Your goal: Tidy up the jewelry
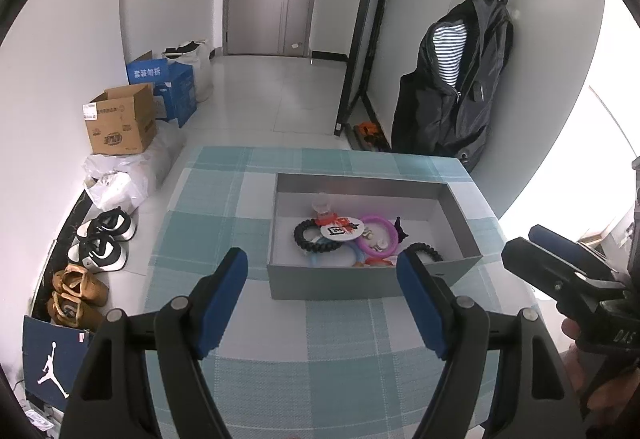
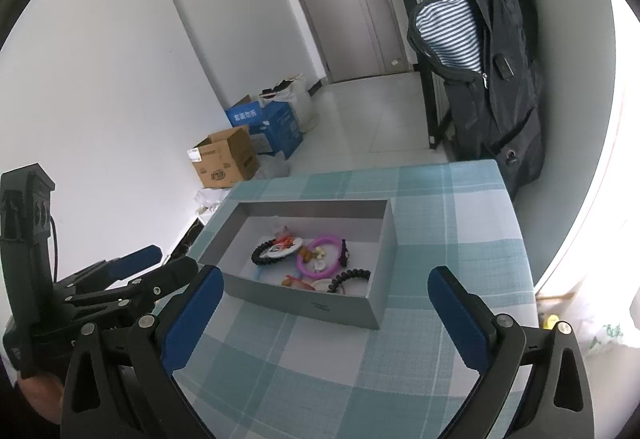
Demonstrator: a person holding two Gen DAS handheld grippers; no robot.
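Both the left claw and right claw are hanging apart, empty. Ahead, in the grey box, the purple ring is looking light, stiff, slippery; pinching its rim seems best.

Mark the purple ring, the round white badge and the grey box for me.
purple ring [image 1: 393, 229], left wrist view, right side of its band.
round white badge [image 1: 340, 230], left wrist view, printed face.
grey box [image 2: 320, 301], right wrist view, near outer wall.

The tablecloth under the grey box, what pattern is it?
The tablecloth is a teal and white check, clearest in the right wrist view.
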